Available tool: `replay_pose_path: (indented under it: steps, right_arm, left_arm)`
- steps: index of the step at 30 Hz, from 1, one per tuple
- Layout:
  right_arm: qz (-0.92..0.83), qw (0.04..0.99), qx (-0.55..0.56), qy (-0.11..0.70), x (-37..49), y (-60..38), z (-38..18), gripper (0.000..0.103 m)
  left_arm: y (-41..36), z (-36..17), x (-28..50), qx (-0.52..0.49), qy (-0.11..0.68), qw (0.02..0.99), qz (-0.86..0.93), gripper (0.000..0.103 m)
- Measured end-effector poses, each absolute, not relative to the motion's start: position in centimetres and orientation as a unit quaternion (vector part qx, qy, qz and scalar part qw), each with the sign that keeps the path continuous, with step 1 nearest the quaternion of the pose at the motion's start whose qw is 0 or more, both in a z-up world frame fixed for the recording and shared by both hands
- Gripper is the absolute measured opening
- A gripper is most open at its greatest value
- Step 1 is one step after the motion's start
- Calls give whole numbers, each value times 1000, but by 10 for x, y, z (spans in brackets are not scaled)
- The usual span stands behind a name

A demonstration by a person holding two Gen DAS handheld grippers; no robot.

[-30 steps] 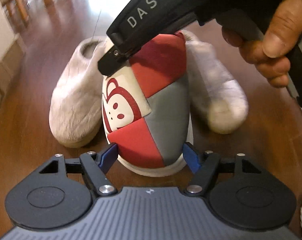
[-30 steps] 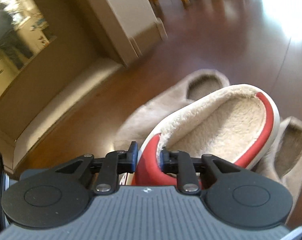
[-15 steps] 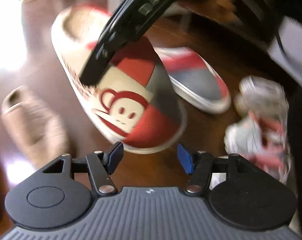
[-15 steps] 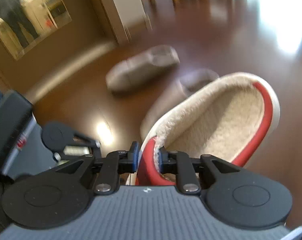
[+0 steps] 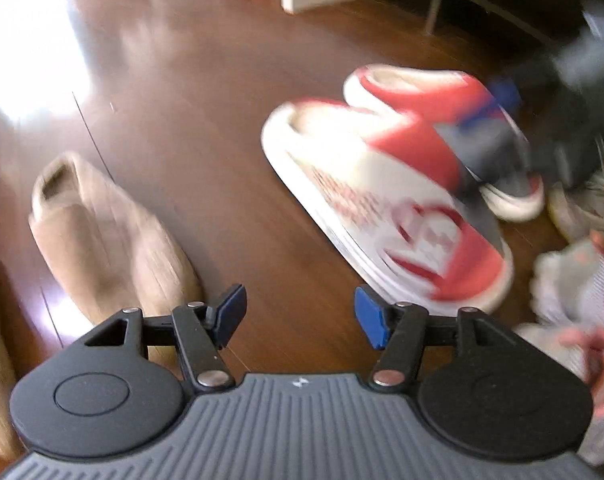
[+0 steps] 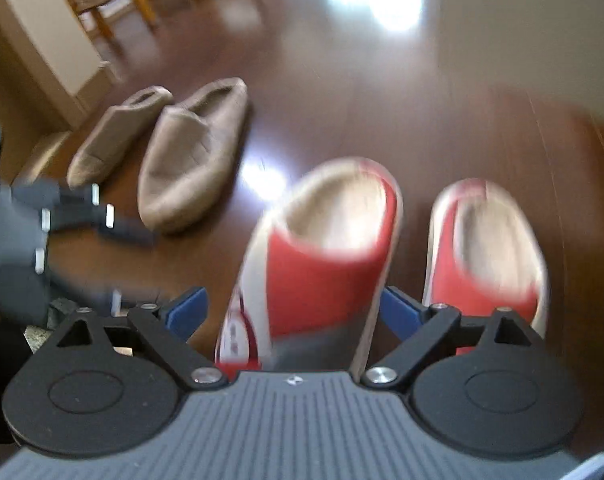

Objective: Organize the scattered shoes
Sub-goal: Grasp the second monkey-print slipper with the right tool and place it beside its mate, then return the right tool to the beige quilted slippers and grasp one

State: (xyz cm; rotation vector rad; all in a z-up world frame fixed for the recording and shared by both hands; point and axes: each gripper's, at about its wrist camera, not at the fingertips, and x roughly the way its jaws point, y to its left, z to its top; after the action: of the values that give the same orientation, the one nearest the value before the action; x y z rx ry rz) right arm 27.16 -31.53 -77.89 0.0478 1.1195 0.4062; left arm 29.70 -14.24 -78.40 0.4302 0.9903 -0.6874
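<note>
I am opening the jaws of my right hand-held gripper (image 6: 292, 312) around the red slipper (image 6: 322, 252), whose toe sits between the spreading pads while it tips onto the floor (image 6: 382, 100) just beside its mate (image 6: 490, 248), so the two lie as a pair. My left hand-held gripper (image 5: 300, 316) is hanging about half open with nothing between its pads, near the tan slippers (image 6: 194, 156) lying side by side. No container is showing; some sneakers (image 5: 574, 276) are lying loose.
</note>
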Motion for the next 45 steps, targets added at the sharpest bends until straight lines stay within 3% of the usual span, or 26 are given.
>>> replay_pose_path:
  steps: [3,6,8,10,16,19,23,30,32,34,36,38,39,40,41,45]
  right_arm:
    - [166,832,15,529,269,-308,-797,91]
    - [162,844,-11,511,274,-295,-809,97]
    - [154,847,-7,509,276,-294,-814,92]
    - [145,847,-2,512,275,-293,-815,80]
    - [108,843,2,526,266,-309,-820,77]
    - [116,836,-1,537,268,-311,-820,85]
    - [105,820,9,562,269,-318,-806,87]
    - [63,870,-33,488,262,-305,-746,93]
    - [98,874,-18,476,269,-292,-740,86]
    - [158,870,-6,467,282,-268,-738,55]
    - [217,849,-8,481,307,-233,-749,33]
    - [251,838,7,484,332,-203,-761,35]
    - [260,834,17,487,345,-191,-767,50]
    - [266,831,27,488,358,-178,-773,77]
    - [267,832,42,484,375,-163,-781,83]
    - [258,834,83,481,428,-116,-813,82]
  left_arm:
    - [-150,-781,312,217,449,809,-311,63]
    - [-154,-783,315,217,453,803,-321,63]
    - [-163,-796,312,225,463,792,-328,63]
    - [-169,-804,308,232,465,787,-333,63]
    - [-186,-817,292,234,470,771,-360,63]
    - [-189,-816,288,234,469,768,-367,63]
    - [-179,-810,285,221,471,773,-362,63]
    - [-92,-791,275,141,502,810,-268,63]
    - [-77,-789,272,126,506,816,-249,63]
    - [-56,-787,269,105,512,823,-224,63]
    - [-38,-789,272,84,517,828,-198,63]
    - [-22,-793,277,59,525,830,-179,63]
    - [-17,-794,282,50,529,830,-173,63]
    - [-14,-794,284,46,530,829,-170,63]
    - [-11,-793,286,45,531,829,-170,63]
    - [3,-788,285,68,524,833,-163,63]
